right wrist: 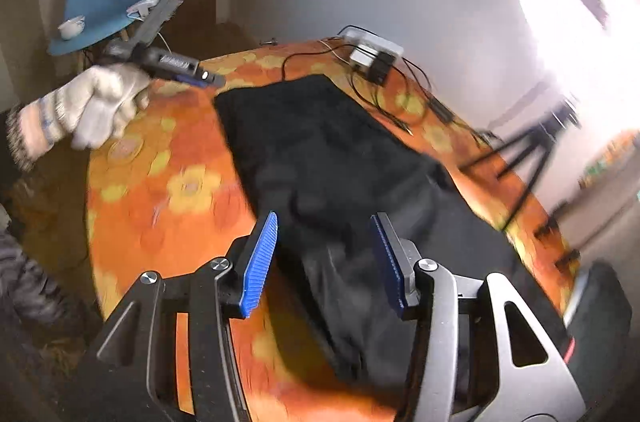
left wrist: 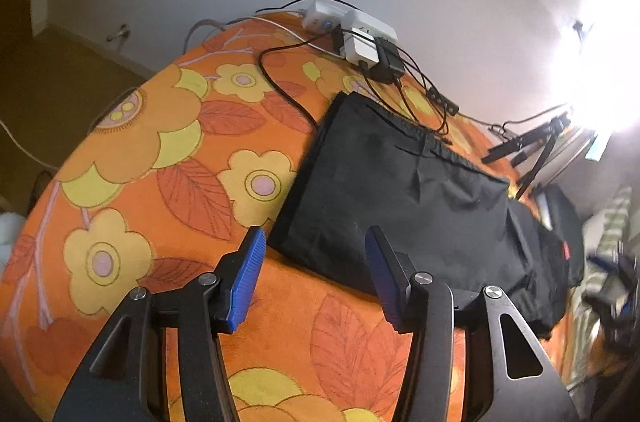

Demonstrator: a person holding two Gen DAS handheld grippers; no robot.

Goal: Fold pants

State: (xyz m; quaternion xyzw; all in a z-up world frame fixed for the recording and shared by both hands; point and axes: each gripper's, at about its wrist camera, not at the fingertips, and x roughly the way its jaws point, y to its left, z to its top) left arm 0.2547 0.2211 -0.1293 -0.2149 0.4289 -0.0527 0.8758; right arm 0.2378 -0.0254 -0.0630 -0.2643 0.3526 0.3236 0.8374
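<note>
Both grippers stand about half open with nothing between the pads.

Left gripper (left wrist: 316, 270): blue pads hang clear above the orange flowered cloth (left wrist: 132, 158), at the bottom centre of its frame. The black pants (left wrist: 384, 190) lie just ahead and to the right of it, with the near left corner of the fold roughly between the fingertips but not touched.

Right gripper (right wrist: 326, 258): sits directly over the pants (right wrist: 320, 150) and holds no fabric. That view is motion-blurred, so I can't tell whether the pads brush the cloth.

Pants: already folded to a flat rectangle on the left-wrist side, with an unfolded tail running to the right edge of that frame. In the right wrist view the long axis runs from bottom centre to upper centre, almost in line with the right gripper's fingers.

A gloved hand (right wrist: 100, 110) with the left gripper is at the upper left of the right wrist view, off the pants' left edge.

My read: the right hand is nearer the loose end, so the next fold is its job. Power strip and cables (left wrist: 360, 38) sit at the far end, touching the top edge of the pants. Snag risk.
</note>
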